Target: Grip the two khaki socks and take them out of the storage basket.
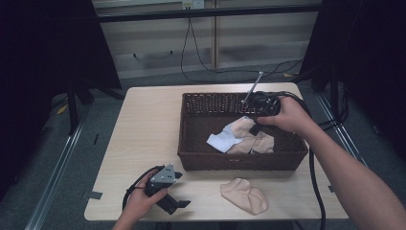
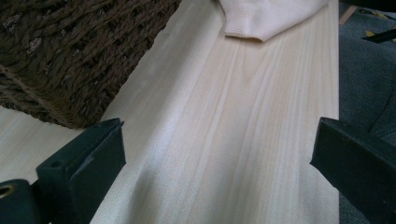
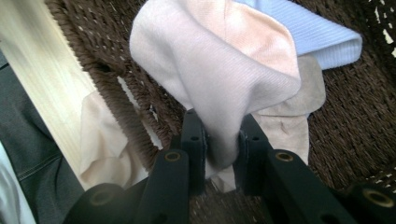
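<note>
Beige sock (image 3: 219,79) over wicker basket (image 1: 191,143)

High view looks down/fwd over table (image 1: 143,124); both gripper views close, low, sharing basket (image 1: 191,158) wall.

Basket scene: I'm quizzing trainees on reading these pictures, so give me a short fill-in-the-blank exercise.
1. The right gripper is shut on a peach ____.
2. That cloth hangs inside the woven ____.
3. The left gripper is ____ over the table.
4. Another peach cloth lies on the table, ____ the basket.

Missing words: cloth; basket; open; outside
</note>
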A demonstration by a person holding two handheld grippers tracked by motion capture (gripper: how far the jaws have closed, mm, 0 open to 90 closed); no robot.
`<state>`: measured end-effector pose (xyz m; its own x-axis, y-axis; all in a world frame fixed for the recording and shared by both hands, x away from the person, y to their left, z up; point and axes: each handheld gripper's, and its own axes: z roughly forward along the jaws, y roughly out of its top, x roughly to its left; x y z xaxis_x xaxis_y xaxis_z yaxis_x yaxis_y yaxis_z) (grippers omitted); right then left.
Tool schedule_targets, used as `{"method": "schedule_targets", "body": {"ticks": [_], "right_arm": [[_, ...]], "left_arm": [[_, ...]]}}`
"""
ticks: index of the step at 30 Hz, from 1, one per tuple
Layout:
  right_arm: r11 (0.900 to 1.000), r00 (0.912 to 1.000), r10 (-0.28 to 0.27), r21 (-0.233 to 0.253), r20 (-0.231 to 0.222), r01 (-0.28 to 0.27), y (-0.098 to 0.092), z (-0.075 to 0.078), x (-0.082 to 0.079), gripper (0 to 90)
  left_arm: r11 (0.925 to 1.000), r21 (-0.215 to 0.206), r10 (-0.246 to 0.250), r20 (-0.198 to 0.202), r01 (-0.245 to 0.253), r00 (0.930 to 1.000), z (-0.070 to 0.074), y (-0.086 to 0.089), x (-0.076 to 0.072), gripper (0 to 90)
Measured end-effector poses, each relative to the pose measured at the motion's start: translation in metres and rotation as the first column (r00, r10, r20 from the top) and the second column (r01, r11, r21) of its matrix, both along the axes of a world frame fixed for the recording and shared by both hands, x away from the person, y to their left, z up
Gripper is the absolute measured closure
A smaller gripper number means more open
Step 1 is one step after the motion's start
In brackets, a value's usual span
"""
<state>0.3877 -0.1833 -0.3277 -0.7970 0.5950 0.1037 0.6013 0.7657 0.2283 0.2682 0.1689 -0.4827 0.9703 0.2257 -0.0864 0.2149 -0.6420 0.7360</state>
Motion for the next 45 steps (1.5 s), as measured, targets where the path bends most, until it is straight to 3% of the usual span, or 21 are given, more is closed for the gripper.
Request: {"method": "schedule_targets", "body": {"ticks": [12,21,28,37,45], "right_arm": [[1.0,0.9996,0.029,0.006,0.006,-0.029,-0.005,0.021,-0.01,77.4],[0.997,0.9985,0.052,0.048,0.018,-0.052,-0.011,0.033,-0.023,77.4],[0.996,0.997,0.074,0.044,0.023,-0.075,-0.014,0.04,-0.034,77.4],[0.989,0.9916,0.127,0.067,0.026,-0.128,-0.011,0.04,-0.054,77.3],[0.981,0.9849,0.171,0.086,0.022,-0.173,-0.004,0.027,-0.072,77.2]], "left_arm": [[1.0,-0.001,0.001,-0.001,-0.001,1.0,0.001,0.0,0.0,2.4],[1.0,-0.002,0.002,-0.002,-0.002,1.0,0.001,0.0,0.0,2.4],[1.0,-0.001,0.001,0.001,-0.001,1.0,0.0,0.0,0.0,2.5],[1.0,0.005,0.002,0.004,-0.002,1.0,0.001,0.0,-0.001,2.4],[1.0,0.006,-0.001,0.002,0.001,1.0,0.0,-0.001,-0.001,2.5]]}}
